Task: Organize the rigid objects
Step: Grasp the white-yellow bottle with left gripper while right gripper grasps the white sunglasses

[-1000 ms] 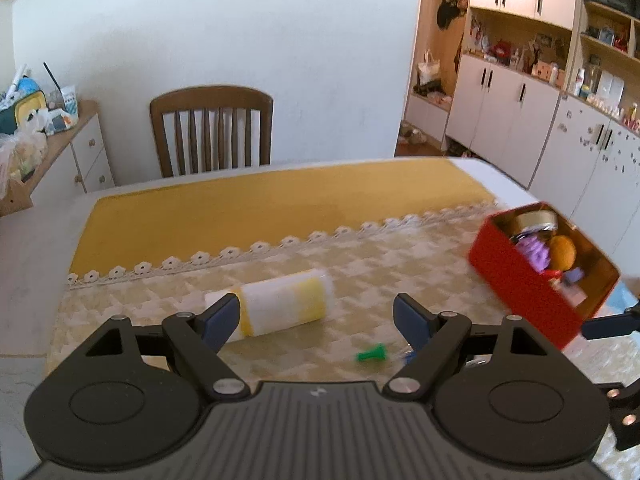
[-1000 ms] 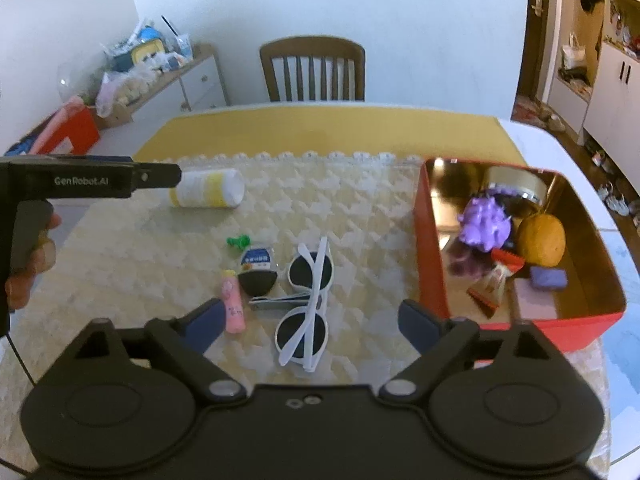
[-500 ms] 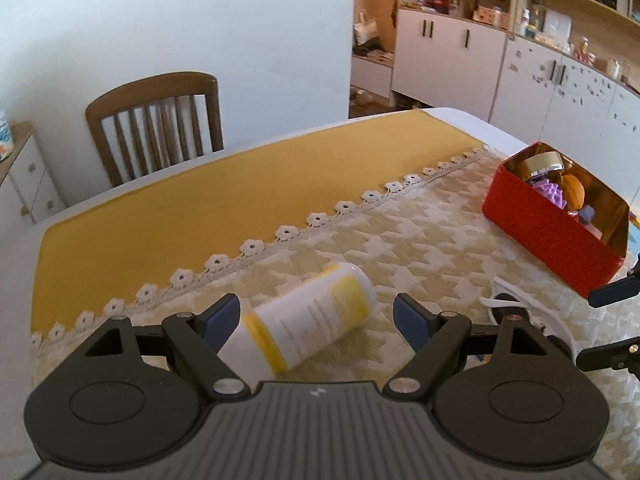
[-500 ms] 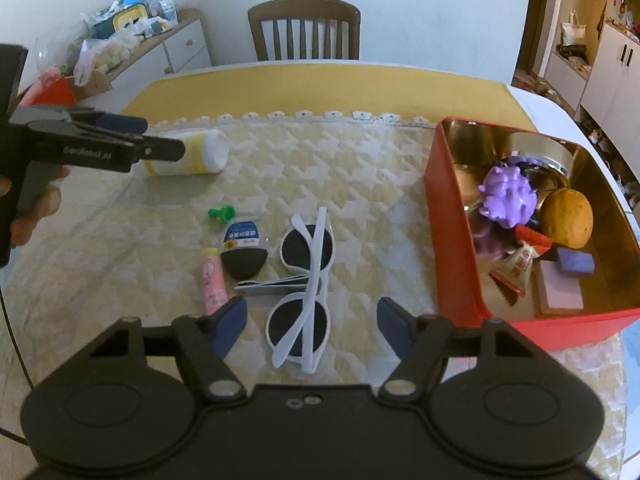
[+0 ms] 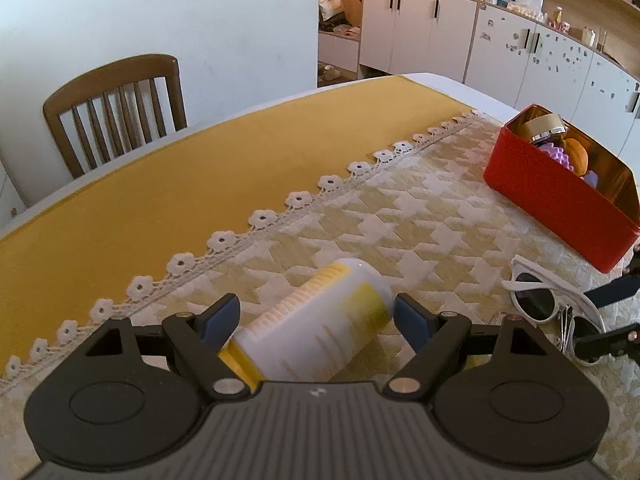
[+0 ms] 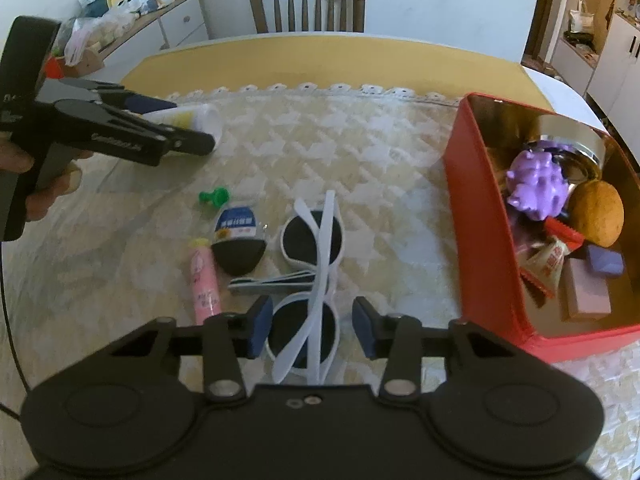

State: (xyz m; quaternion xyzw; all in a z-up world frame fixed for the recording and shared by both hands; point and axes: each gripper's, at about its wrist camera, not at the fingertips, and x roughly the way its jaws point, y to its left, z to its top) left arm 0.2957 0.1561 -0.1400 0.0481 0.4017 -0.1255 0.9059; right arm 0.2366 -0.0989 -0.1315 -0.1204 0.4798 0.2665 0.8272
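Bottle of white plastic with yellow bands (image 5: 320,328) lies tilted between our left gripper's (image 5: 318,322) wide jaws; at 6 o'clock, our right gripper (image 6: 311,324) brackets white-framed dark-lensed sunglasses (image 6: 312,264), jaws apart

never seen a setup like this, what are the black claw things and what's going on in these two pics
No robot here: a person holds two hand-held grippers, each with a camera looking along its two fingers. The left gripper straddles a white and yellow bottle lying on the tablecloth, open, not squeezing. The right gripper has its fingers either side of white sunglasses, also open. Nearby lie a pink tube, a green pushpin and nail clippers. A red tin already holds small items. Nothing is held.
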